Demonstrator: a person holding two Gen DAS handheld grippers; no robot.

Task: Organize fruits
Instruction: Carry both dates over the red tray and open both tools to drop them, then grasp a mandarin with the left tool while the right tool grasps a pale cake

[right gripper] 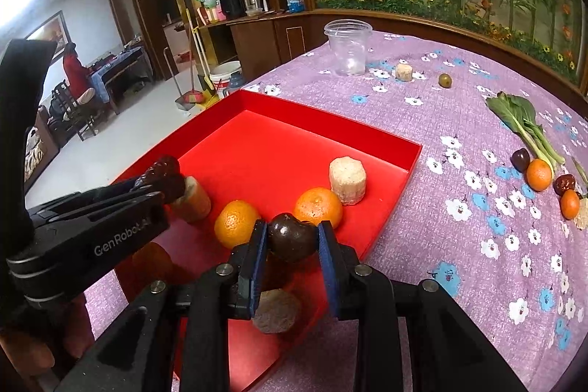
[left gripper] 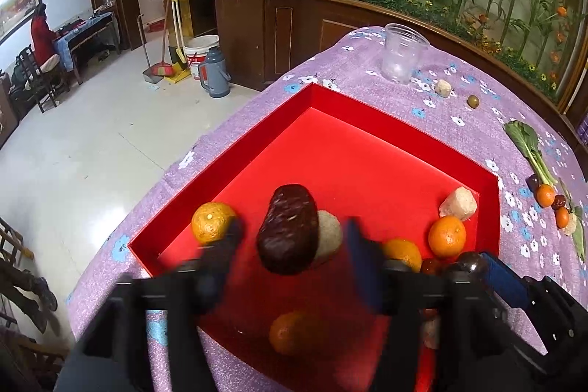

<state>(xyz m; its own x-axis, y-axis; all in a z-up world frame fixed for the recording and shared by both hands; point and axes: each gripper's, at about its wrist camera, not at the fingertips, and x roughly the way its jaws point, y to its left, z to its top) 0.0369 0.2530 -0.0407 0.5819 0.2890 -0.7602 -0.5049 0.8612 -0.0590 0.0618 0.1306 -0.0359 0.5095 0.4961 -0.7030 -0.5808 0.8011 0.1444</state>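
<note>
Over the red box point(right gripper: 386, 138), the left gripper point(left gripper: 294, 237) was seen with its fingers spread wider than the dark red jujube point(left gripper: 288, 230) between them; whether it was touched could not be told. To its right, a dark plum point(right gripper: 292, 237) was pinched by the right gripper point(right gripper: 292, 239) above the box, near two tangerines point(right gripper: 318, 206).

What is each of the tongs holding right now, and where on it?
The right tongs pinch a dark round fruit across its sides. The left tongs look open around a dark red oblong fruit; whether they grip it cannot be told.
</note>
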